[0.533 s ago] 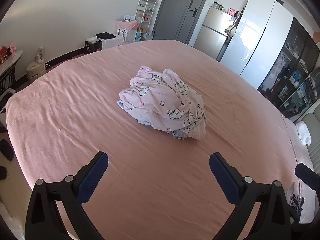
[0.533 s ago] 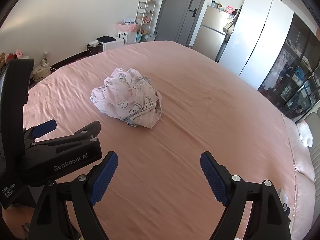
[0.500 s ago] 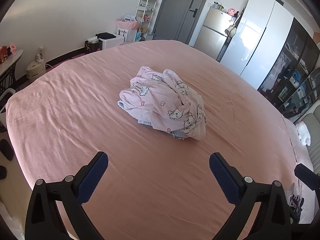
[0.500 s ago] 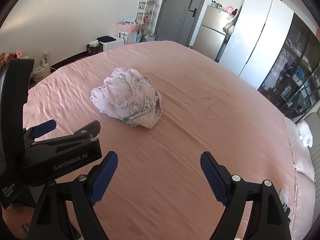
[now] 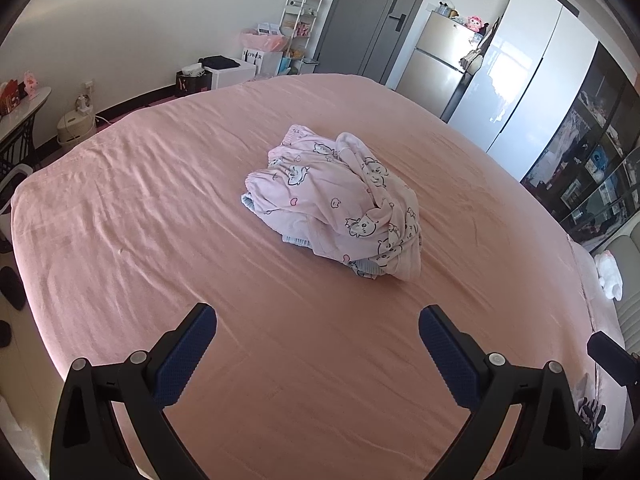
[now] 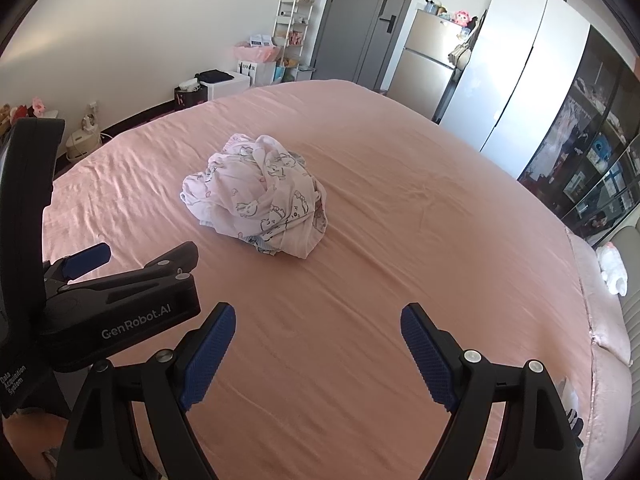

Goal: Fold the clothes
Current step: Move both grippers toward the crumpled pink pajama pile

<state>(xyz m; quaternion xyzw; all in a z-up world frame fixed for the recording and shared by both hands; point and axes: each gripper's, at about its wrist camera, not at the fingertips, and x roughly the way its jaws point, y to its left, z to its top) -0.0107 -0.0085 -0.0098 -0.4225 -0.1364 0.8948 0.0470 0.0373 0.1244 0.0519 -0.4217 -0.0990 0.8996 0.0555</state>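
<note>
On the pink bed sheet (image 5: 160,220), near the middle of the bed, lies a crumpled heap of clothes (image 5: 340,204): pale pink fabric printed with small cartoon animals and hearts, with a bit of light blue ribbed cloth peeking out at its lower edges (how many garments make up the heap cannot be told). Nothing touches it. The left gripper (image 5: 318,330) hovers over the near part of the sheet with its blue-padded fingers (image 5: 184,356) spread wide apart and nothing between them, the heap well ahead of it. The right gripper (image 6: 318,330) is likewise spread wide and empty, with the clothes (image 6: 260,196) ahead and a little to its left; in its view the left gripper's black body, marked "GenRobot.AI", shows at the left edge, just beside it. Beyond the bed stand a grey door (image 5: 368,16), a silver fridge (image 5: 440,64), a white wardrobe (image 5: 532,64) and a white shelf rack (image 5: 300,20) against the far wall. A dark glass-fronted cabinet (image 5: 592,160) runs along the right side.
</note>
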